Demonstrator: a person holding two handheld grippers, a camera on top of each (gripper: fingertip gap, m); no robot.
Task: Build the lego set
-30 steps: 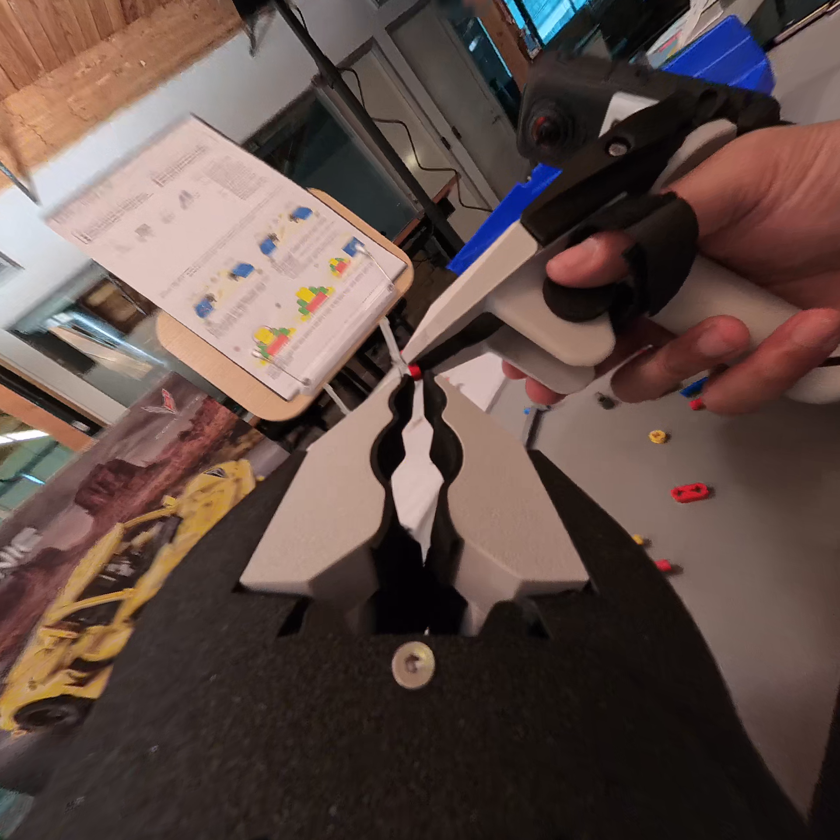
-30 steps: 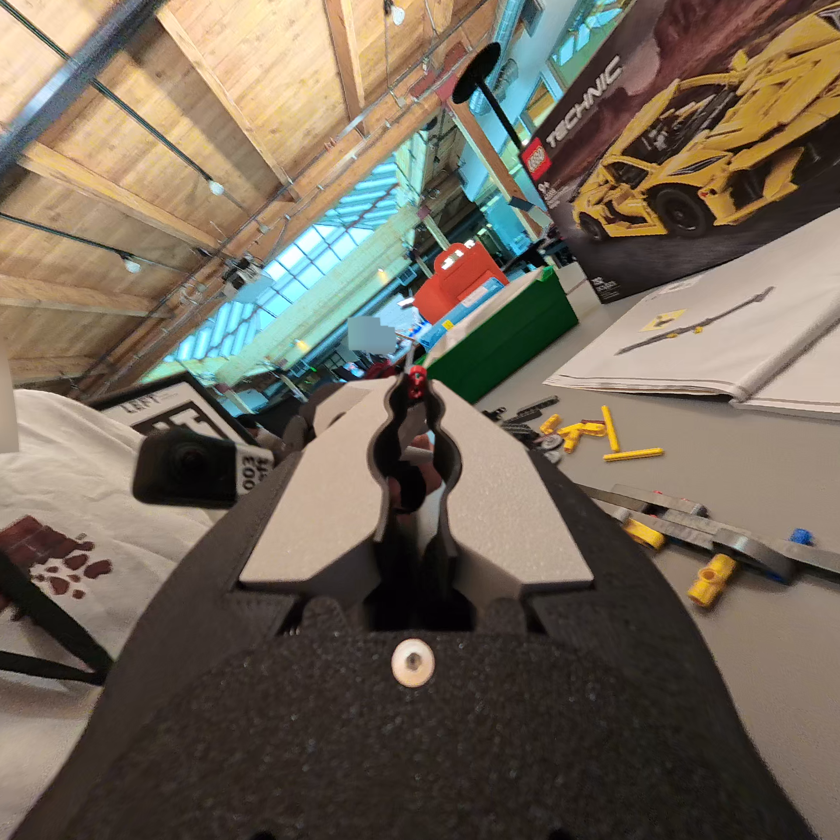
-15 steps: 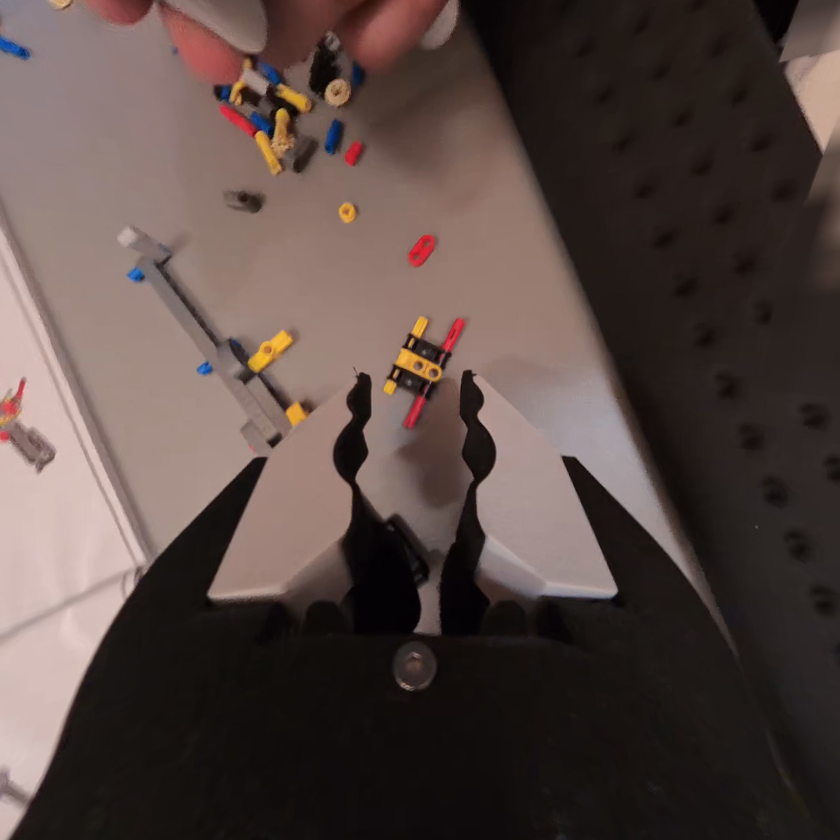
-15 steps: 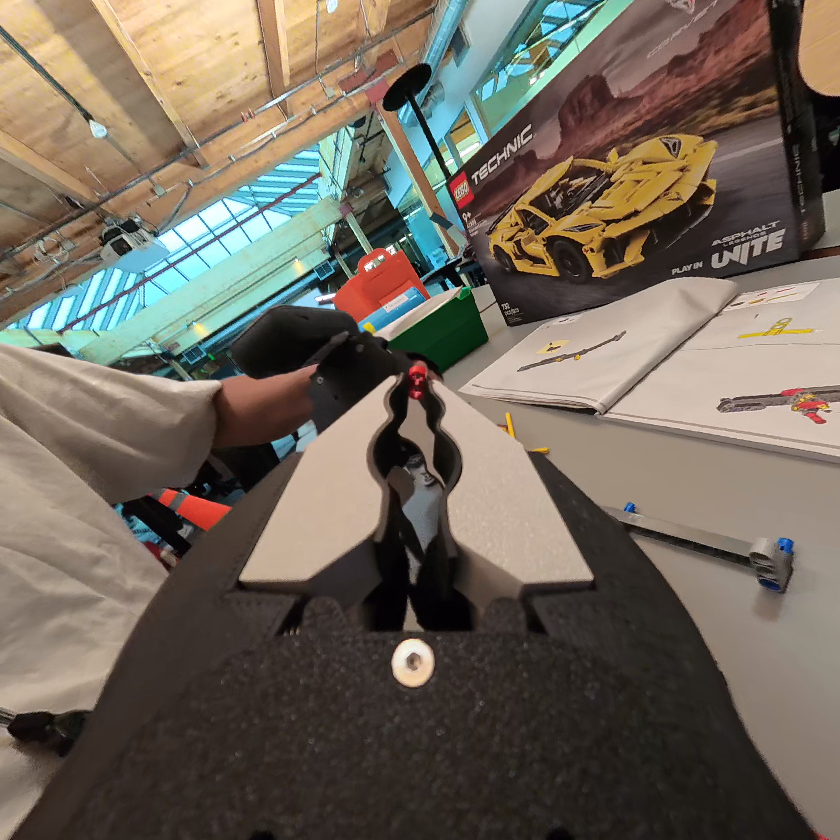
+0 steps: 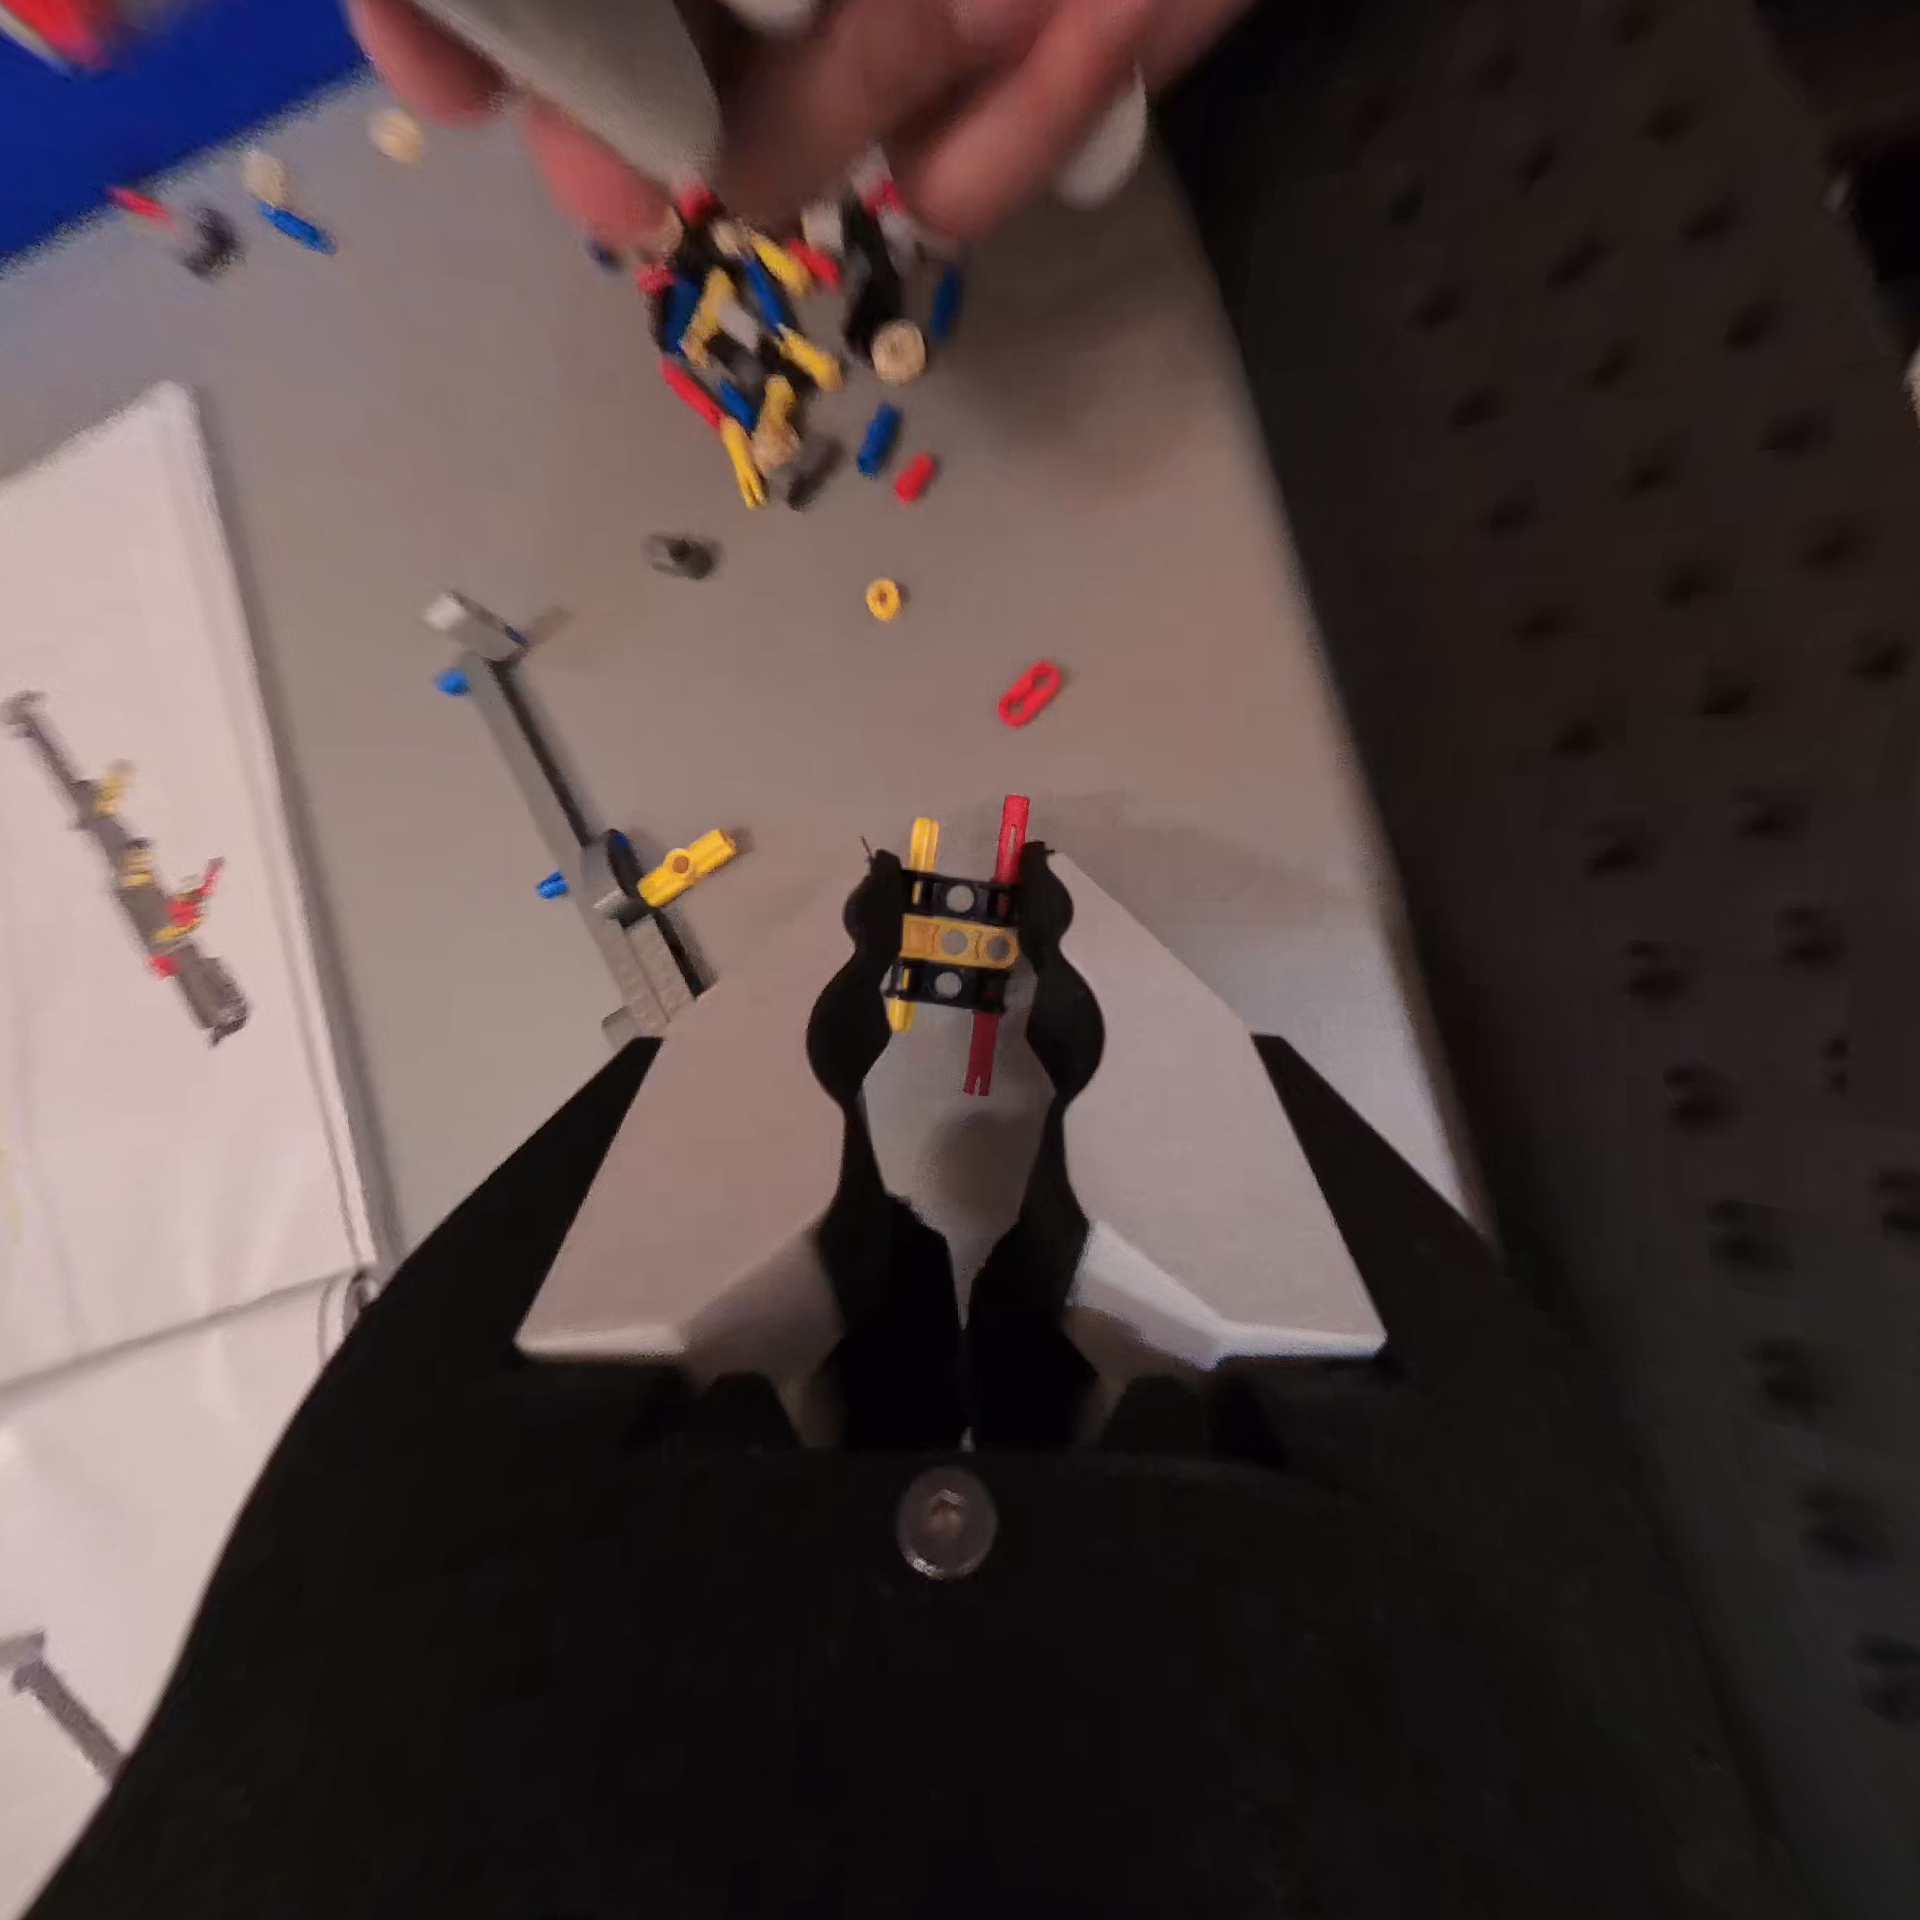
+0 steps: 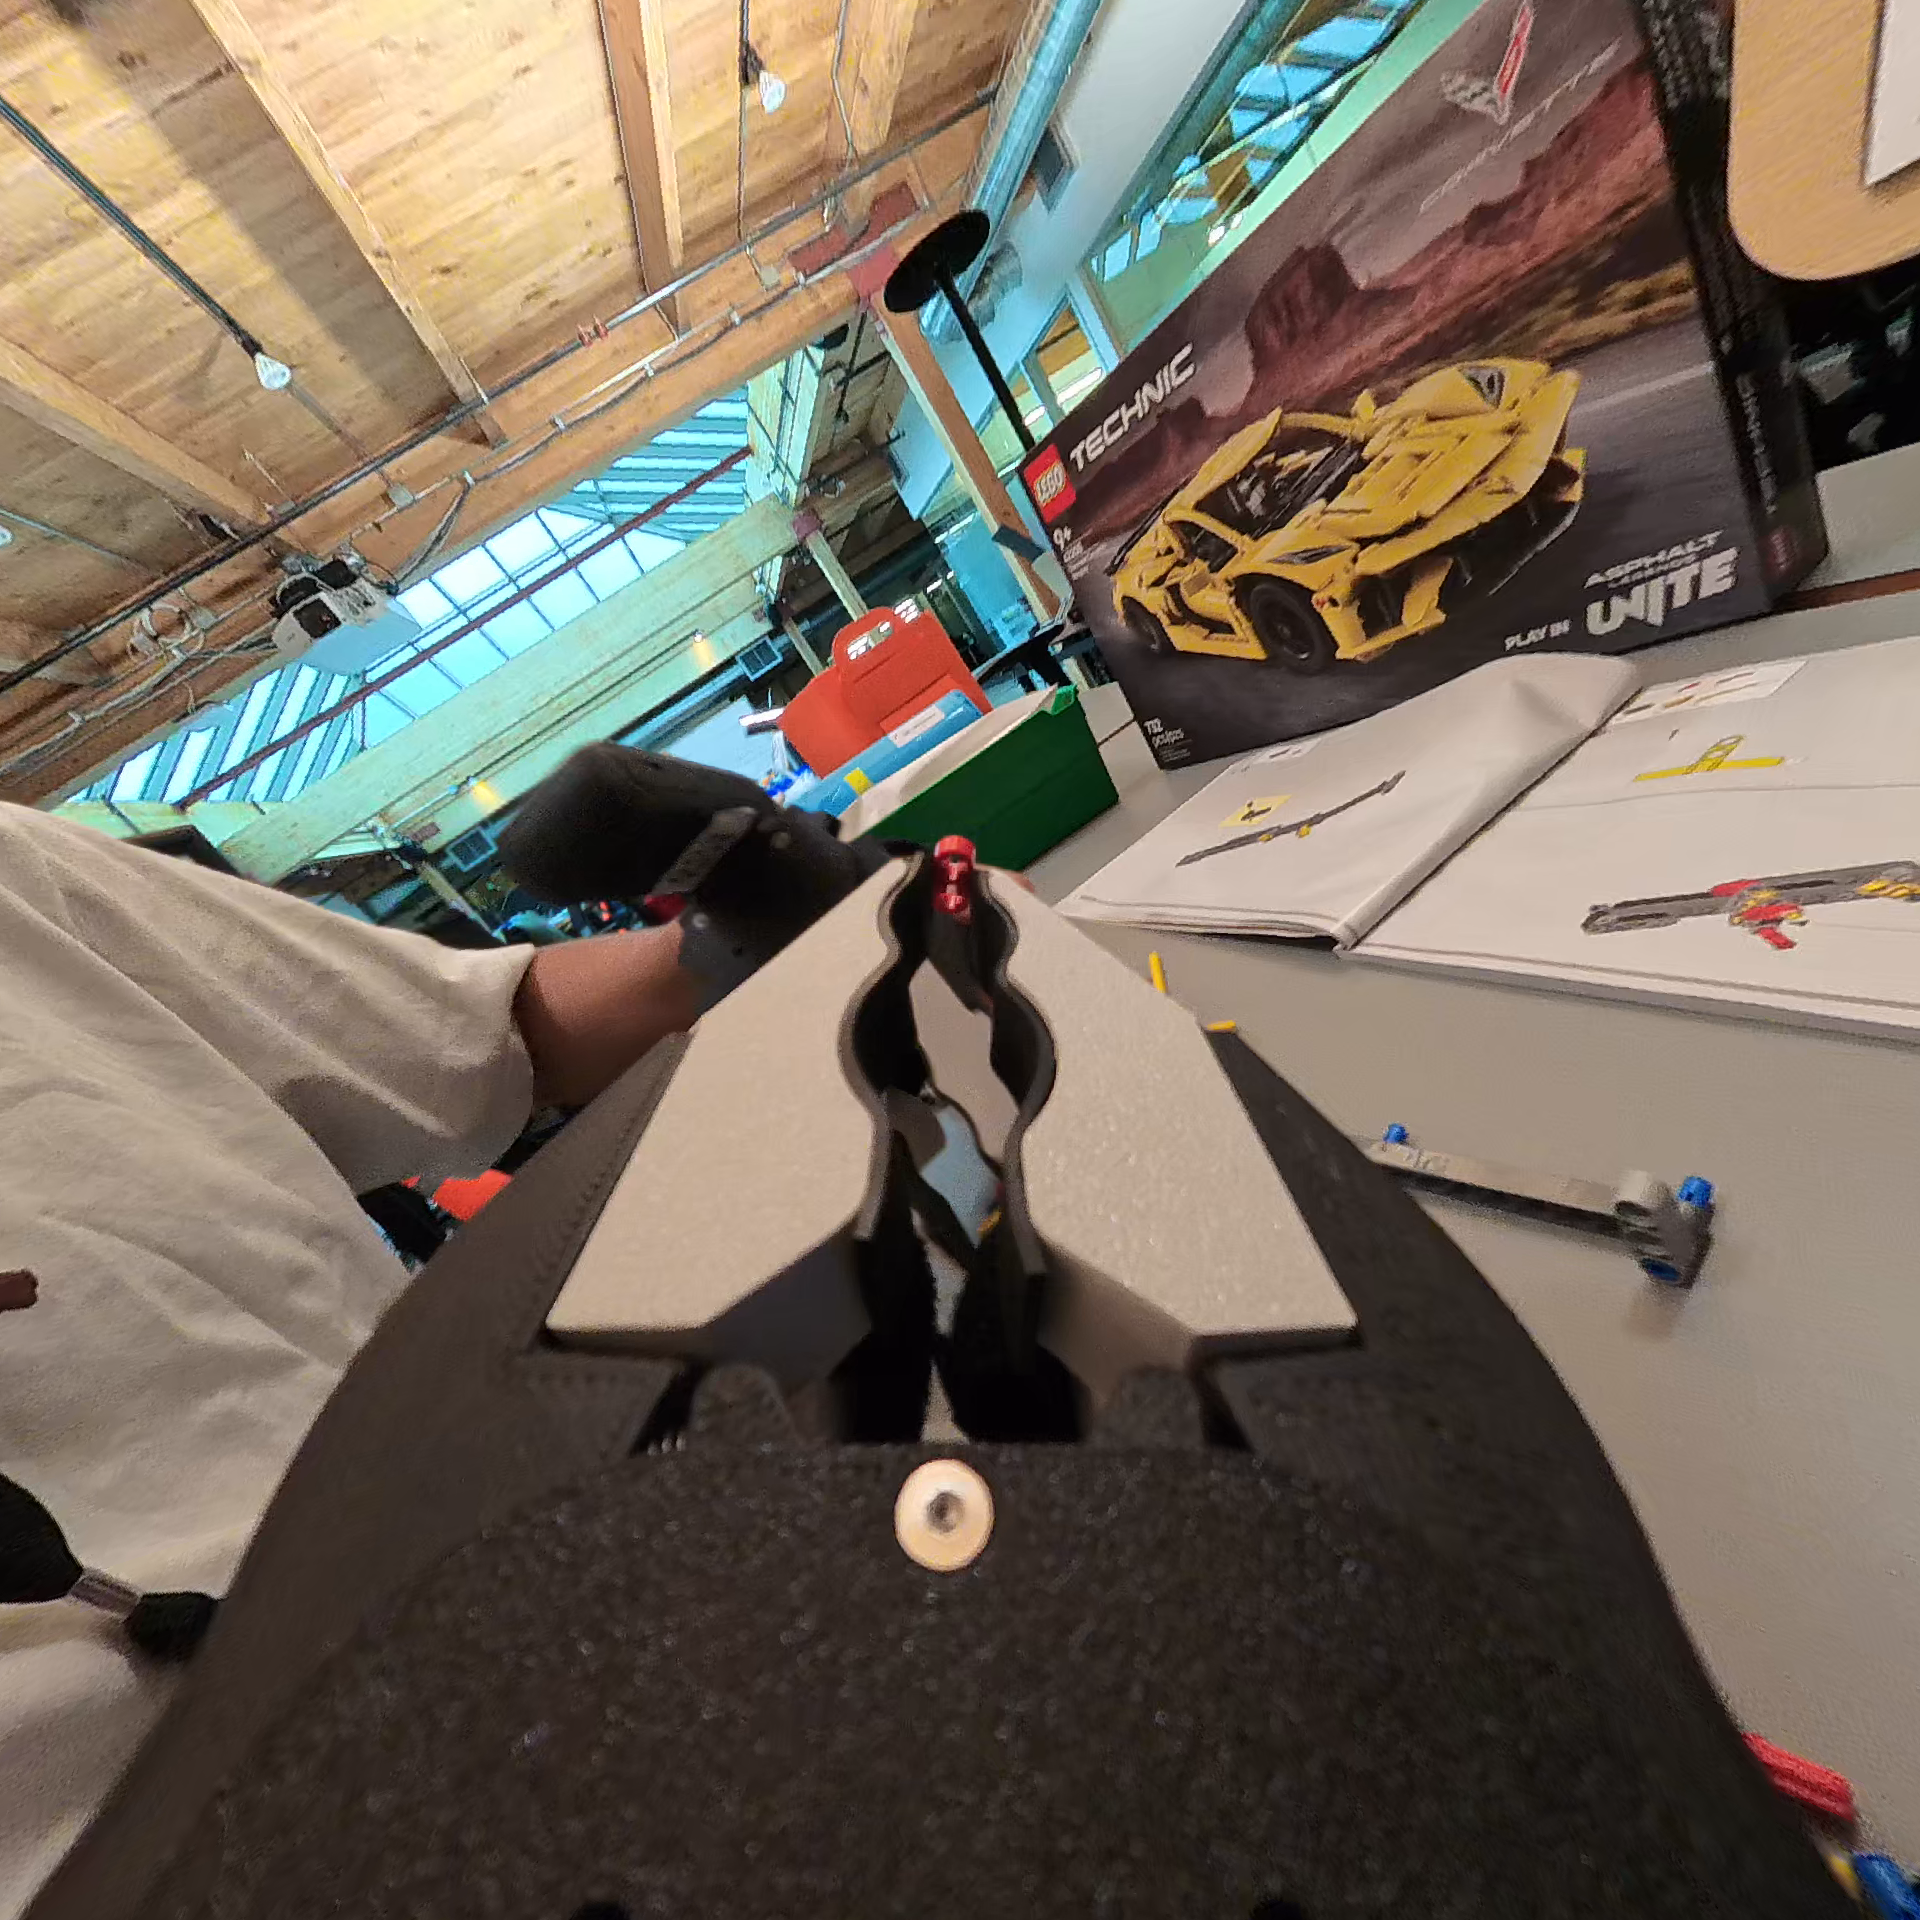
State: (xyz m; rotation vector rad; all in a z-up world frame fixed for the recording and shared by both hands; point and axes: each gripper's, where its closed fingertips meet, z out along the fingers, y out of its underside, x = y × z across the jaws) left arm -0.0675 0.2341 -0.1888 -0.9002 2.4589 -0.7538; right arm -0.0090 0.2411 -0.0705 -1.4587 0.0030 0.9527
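Observation:
My left gripper [image 5: 961, 862] points down at the grey table [image 5: 1091, 520] and is shut on a small black and yellow assembly [image 5: 954, 943] with a yellow and a red axle through it. My right gripper [image 6: 951, 883] is shut on a small red pin [image 6: 951, 881] at its tips and is held up in the air. The hand holding it shows blurred at the top of the left wrist view [image 5: 831, 104]. A long grey beam [image 5: 540, 758] with blue pins and a yellow connector lies to the left; it also shows in the right wrist view [image 6: 1538, 1195].
A pile of loose pieces [image 5: 779, 312] lies under the hand, with a red link [image 5: 1029, 693] and a yellow bush [image 5: 883, 600] nearer. The open instruction booklet [image 6: 1558, 831] lies at the left, the set's box [image 6: 1403, 468] and a green bin [image 6: 997, 790] behind. A black mat [image 5: 1610, 727] borders the table. My hands' fingertips stand some 12 centimeters from each other.
My left gripper swung down from the right gripper to the table, then closed on the black and yellow assembly and turned it. The right gripper kept the red pin and stayed raised.

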